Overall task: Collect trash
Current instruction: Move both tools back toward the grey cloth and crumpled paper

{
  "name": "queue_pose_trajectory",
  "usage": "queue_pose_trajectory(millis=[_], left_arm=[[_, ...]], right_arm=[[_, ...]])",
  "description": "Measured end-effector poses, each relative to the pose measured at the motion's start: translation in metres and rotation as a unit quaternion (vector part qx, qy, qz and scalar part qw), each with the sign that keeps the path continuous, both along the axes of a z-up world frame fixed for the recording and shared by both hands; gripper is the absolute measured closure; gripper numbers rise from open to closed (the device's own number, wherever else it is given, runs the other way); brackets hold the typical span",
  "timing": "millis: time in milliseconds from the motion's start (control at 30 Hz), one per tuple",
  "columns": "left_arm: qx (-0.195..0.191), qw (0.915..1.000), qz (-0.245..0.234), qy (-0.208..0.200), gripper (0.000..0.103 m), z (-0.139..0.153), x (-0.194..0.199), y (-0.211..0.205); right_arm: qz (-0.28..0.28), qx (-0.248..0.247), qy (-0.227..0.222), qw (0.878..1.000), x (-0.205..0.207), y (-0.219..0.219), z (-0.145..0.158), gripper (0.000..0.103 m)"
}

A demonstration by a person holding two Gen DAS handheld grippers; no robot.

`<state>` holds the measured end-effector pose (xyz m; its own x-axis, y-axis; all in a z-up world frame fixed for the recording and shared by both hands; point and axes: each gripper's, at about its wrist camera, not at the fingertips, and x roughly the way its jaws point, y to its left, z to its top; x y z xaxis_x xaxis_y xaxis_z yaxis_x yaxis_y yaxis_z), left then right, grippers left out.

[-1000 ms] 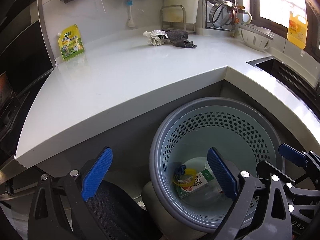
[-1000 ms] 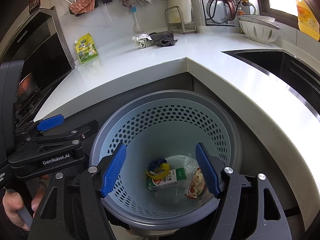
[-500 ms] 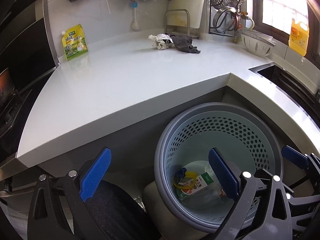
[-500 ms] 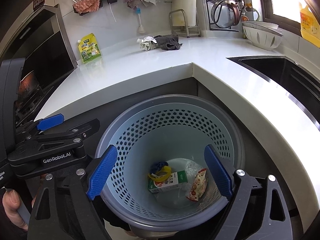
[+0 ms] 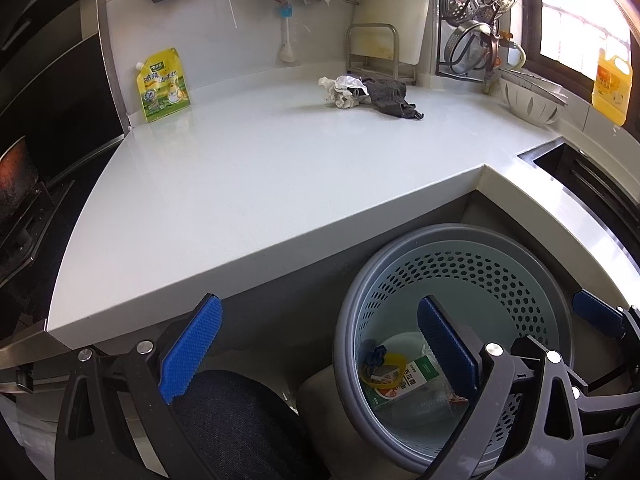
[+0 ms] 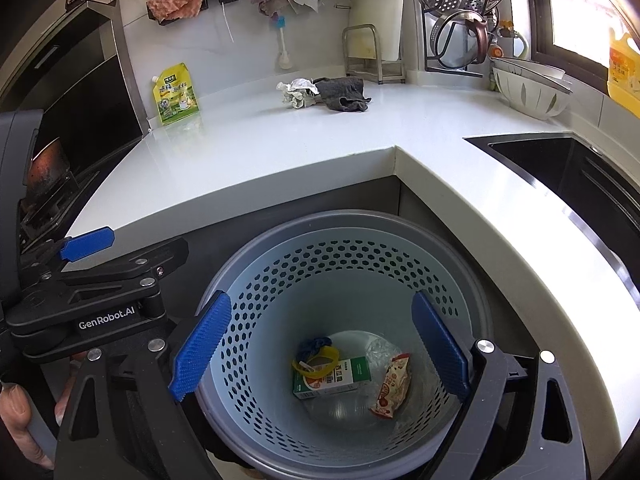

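Observation:
A grey-blue perforated trash basket (image 6: 348, 220) stands on the floor against the corner of the white counter. In it lie a green-and-white carton (image 6: 332, 378), a red snack wrapper (image 6: 390, 386), a yellow ring (image 6: 316, 360) and clear plastic. My right gripper (image 6: 322, 300) hovers over the basket mouth; its jaws are opening wide with nothing between them. My left gripper (image 5: 319, 304) stands open and bare beside the basket (image 5: 460, 232), above its left rim. On the far counter lies crumpled white paper (image 6: 296, 92) against a grey cloth (image 6: 344, 92).
A yellow-green pouch (image 6: 176, 94) leans on the back wall. A sink (image 6: 560, 168) sits at the right, with a bowl (image 6: 528, 92) and a pot rack behind it. A stove (image 5: 24, 184) is at the left. A person's hand (image 6: 24, 420) holds the left gripper's handle.
The right jaws have spread wider over the basket. Both grippers have drawn back and up a little, so more of the counter shows. The trash in the basket has not moved.

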<state>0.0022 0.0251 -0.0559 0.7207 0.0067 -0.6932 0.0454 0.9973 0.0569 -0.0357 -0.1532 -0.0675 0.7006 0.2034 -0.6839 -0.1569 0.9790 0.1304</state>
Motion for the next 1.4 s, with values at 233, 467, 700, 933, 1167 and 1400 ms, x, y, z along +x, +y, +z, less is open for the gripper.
queue_pose_trajectory(millis=[233, 467, 700, 933, 1167, 1400], left_arm=[[-0.003, 0.9999, 0.014, -0.002, 0.006, 0.018, 0.023, 0.009], [-0.002, 0.9997, 0.023, -0.01, 0.006, 0.038, 0.06, 0.012], [-0.004, 0.9995, 0.026, -0.016, 0.006, 0.05, 0.104, 0.013], [-0.012, 0.9996, 0.024, -0.01, 0.006, 0.049, 0.145, 0.011], [-0.009, 0.9996, 0.023, -0.016, 0.006, 0.049, 0.182, 0.007], [-0.01, 0.9996, 0.022, -0.016, 0.006, 0.049, 0.216, 0.005]], right_arm=[[-0.012, -0.008, -0.007, 1.0, 0.028, 0.0, 0.022, 0.015], [-0.017, -0.01, -0.025, 0.999, 0.069, -0.001, 0.046, 0.015], [-0.016, -0.001, -0.029, 0.999, 0.112, -0.007, 0.057, 0.015], [-0.008, 0.005, -0.026, 1.0, 0.149, -0.013, 0.059, 0.015], [-0.002, 0.006, -0.025, 1.0, 0.188, -0.019, 0.057, 0.015], [0.004, 0.01, -0.02, 1.0, 0.224, -0.025, 0.055, 0.015]])
